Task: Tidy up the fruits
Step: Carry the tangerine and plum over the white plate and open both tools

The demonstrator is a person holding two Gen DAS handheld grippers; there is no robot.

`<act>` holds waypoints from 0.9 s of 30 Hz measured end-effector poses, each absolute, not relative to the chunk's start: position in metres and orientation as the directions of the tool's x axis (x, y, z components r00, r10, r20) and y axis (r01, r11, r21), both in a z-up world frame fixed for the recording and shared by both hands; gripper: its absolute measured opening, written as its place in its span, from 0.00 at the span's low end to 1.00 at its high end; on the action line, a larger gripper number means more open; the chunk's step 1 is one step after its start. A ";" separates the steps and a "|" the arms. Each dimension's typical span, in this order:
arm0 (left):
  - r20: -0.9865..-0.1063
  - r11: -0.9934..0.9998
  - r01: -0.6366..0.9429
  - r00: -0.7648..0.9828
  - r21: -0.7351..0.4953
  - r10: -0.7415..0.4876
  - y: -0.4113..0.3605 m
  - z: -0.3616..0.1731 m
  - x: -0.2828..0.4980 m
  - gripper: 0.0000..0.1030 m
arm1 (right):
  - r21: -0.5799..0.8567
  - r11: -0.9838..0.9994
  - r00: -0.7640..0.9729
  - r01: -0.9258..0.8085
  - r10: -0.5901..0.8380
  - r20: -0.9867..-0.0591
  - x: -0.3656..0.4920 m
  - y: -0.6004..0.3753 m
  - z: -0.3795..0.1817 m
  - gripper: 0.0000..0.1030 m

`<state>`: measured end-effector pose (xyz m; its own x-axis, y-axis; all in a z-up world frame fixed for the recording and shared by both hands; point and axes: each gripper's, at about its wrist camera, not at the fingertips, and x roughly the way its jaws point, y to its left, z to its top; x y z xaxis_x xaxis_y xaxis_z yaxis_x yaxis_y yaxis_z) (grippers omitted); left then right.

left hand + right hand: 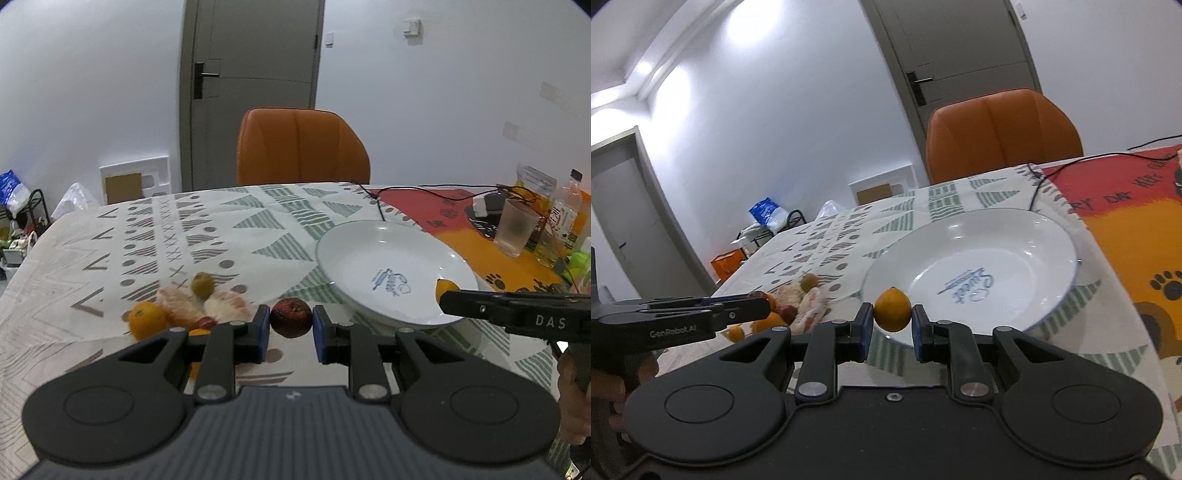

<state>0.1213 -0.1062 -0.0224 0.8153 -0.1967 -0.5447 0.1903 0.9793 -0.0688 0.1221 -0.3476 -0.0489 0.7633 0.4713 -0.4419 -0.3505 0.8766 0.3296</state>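
Observation:
My left gripper [291,334] is shut on a dark red fruit [291,317], held just above the patterned tablecloth, left of the white plate [369,254]. My right gripper [892,328] is shut on a small orange fruit [892,310], held over the near rim of the plate [1015,236]; that fruit also shows in the left wrist view [445,288]. The plate has nothing in it. A pile of fruit lies on the cloth to the left: an orange [147,319], peeled pomelo pieces [199,306] and a green fruit [202,284].
An orange chair [301,146] stands behind the table. At the right are a plastic cup [517,227], bottles [563,218], a charger with black cables [487,205] and an orange-red mat [1126,206].

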 end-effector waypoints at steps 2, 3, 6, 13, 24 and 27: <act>-0.543 0.977 0.202 0.814 -0.066 -0.205 -0.113 -0.023 0.124 0.22 | 0.337 0.880 0.769 -0.335 0.462 -0.442 0.123 -0.354 -0.050 0.20; -0.543 0.976 0.206 0.814 -0.065 -0.208 -0.116 -0.023 0.126 0.22 | 0.340 0.882 0.772 -0.327 0.457 -0.441 0.124 -0.358 -0.051 0.20; -0.546 0.974 0.217 0.809 -0.068 -0.218 -0.124 -0.025 0.130 0.22 | 0.339 0.891 0.782 -0.303 0.436 -0.446 0.125 -0.366 -0.053 0.20; -0.546 0.966 0.250 0.802 -0.062 -0.242 -0.143 -0.026 0.143 0.22 | 0.337 0.904 0.795 -0.262 0.401 -0.456 0.132 -0.380 -0.059 0.20; -0.557 0.954 0.293 0.784 -0.057 -0.274 -0.168 -0.031 0.166 0.22 | 0.333 0.913 0.805 -0.235 0.375 -0.460 0.134 -0.394 -0.060 0.28; -0.561 0.952 0.302 0.780 -0.054 -0.279 -0.174 -0.031 0.171 0.22 | 0.340 0.913 0.810 -0.226 0.370 -0.455 0.132 -0.400 -0.059 0.28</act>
